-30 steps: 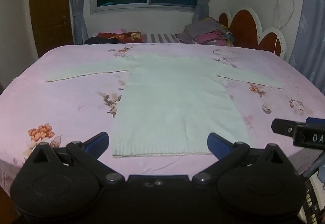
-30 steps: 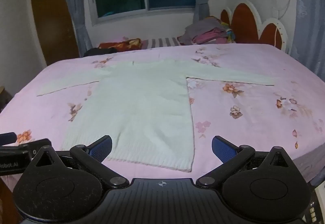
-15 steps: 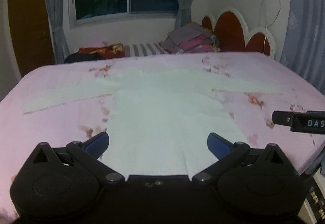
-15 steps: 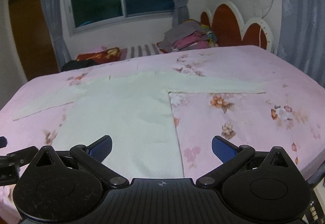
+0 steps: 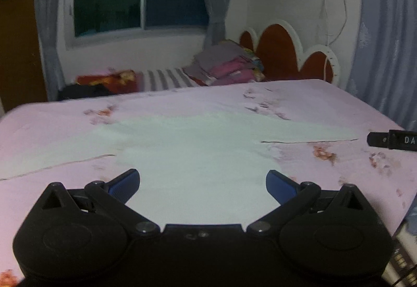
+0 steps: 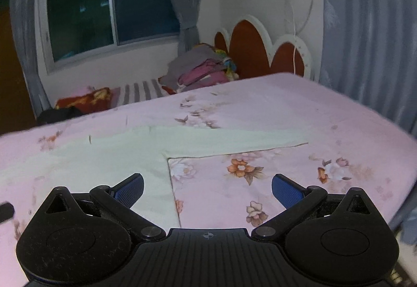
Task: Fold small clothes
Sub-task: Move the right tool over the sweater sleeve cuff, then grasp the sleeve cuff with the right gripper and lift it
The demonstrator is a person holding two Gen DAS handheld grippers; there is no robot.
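1. The pink floral bed carries the pale sweater, spread flat with both sleeves out.
2. The left gripper, released and wide, frames the sweater's body.
3. The right gripper, also released, straddles its right side edge below the sleeve.
4. Both sit closer and lower than a second ago; the hem is now hidden.

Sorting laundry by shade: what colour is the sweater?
Pale mint-white sweater, plain; clearest in the left wrist view.

- sweater: pale mint, plain
- bedsheet: pink, with orange and white flowers
- headboard: rust-red panels, white trim
- fingertips: blue (arms black)
- curtains: grey-blue
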